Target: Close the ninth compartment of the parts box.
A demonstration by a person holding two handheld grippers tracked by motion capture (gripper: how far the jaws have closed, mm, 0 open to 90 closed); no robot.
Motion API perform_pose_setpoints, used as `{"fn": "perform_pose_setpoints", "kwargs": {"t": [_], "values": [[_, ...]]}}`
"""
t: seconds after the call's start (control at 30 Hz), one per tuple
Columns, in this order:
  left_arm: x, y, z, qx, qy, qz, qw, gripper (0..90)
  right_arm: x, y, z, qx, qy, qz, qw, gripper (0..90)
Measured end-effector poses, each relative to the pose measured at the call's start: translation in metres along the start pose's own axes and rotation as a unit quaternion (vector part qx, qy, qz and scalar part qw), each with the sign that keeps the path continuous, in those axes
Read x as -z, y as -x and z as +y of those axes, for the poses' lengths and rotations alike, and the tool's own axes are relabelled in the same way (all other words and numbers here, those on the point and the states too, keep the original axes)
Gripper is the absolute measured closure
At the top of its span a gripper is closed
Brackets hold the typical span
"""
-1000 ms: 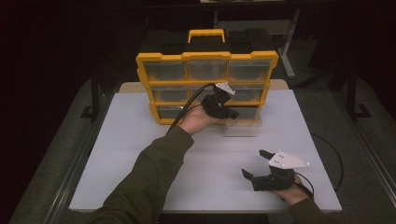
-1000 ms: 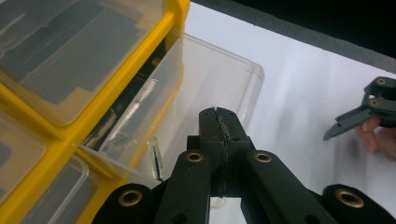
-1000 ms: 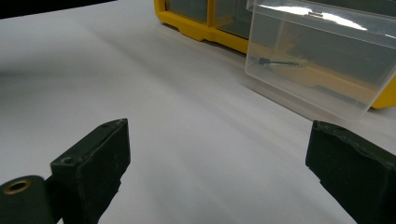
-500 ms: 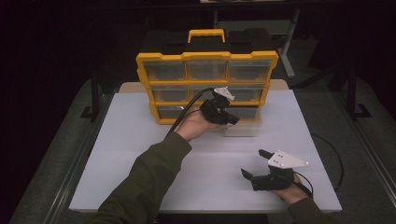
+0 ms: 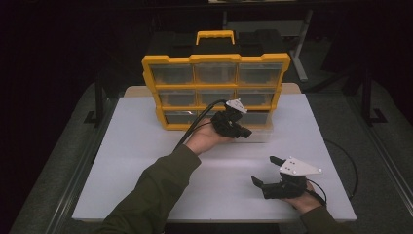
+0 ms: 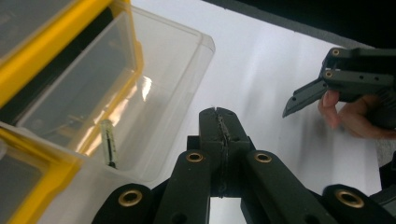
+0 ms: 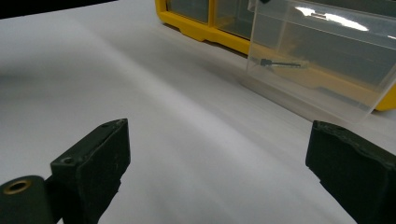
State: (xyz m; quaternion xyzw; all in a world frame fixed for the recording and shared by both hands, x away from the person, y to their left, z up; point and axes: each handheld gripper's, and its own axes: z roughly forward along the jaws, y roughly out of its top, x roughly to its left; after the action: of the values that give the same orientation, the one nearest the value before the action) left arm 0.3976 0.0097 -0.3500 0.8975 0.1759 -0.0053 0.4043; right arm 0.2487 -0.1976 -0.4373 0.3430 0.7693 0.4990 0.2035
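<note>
Left gripper [image 5: 242, 130], jaws pressed together on nothing, has eased slightly down over the last second and hovers at the pulled-out clear drawer [image 6: 140, 93] of the yellow organizer [image 5: 214, 87]; the drawer lies up and to the left of the jaw tips, holding a small dark screw [image 6: 108, 148] just left of them. Right gripper [image 5: 265, 171], jaws spread and empty, has not moved, resting on the white table [image 5: 146, 146] with the drawer ahead of its right-hand jaw. Judged from this, the left is approaching the drawer, probably to push it shut or reach the screw.
</note>
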Motion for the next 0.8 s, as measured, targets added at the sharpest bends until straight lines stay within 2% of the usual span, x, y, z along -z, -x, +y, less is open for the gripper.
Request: {"fn": "perform_pose_setpoints", "kwargs": {"t": [0.37, 0.43, 0.47, 0.53, 0.6, 0.63, 0.7, 0.8], "values": [[-0.013, -0.003, -0.004, 0.003, -0.021, 0.018, 0.9996, 89.9, 0.000, 0.000, 0.000, 0.003, 0.001, 0.002, 1.0000, 5.6], [-0.014, -0.006, -0.005, -0.003, -0.026, 0.021, 0.9994, 89.9, 0.000, 0.000, 0.001, 0.003, 0.002, 0.002, 1.0000, 5.6], [-0.015, -0.007, -0.005, 0.000, -0.024, 0.024, 0.9994, 89.9, -0.001, 0.000, 0.001, 0.003, 0.001, 0.002, 1.0000, 5.6], [-0.017, -0.010, -0.006, 0.004, -0.024, 0.017, 0.9996, 90.0, 0.000, 0.000, 0.001, 0.004, 0.000, 0.002, 1.0000, 5.6], [-0.018, -0.011, -0.006, 0.002, -0.021, 0.024, 0.9995, 90.0, 0.000, 0.000, 0.001, 0.003, 0.001, 0.002, 1.0000, 5.6], [-0.018, -0.010, -0.006, 0.012, -0.020, 0.027, 0.9994, 90.0, 0.000, 0.001, 0.001, 0.004, 0.002, 0.002, 1.0000, 5.6], [-0.018, -0.011, -0.006, 0.016, -0.016, 0.030, 0.9993, 90.0, 0.000, 0.000, 0.001, 0.004, 0.001, 0.001, 1.0000, 5.6], [-0.017, -0.013, -0.006, 0.010, -0.023, 0.035, 0.9991, 90.0, 0.000, 0.000, 0.001, 0.002, 0.001, 0.001, 1.0000, 5.6]]}}
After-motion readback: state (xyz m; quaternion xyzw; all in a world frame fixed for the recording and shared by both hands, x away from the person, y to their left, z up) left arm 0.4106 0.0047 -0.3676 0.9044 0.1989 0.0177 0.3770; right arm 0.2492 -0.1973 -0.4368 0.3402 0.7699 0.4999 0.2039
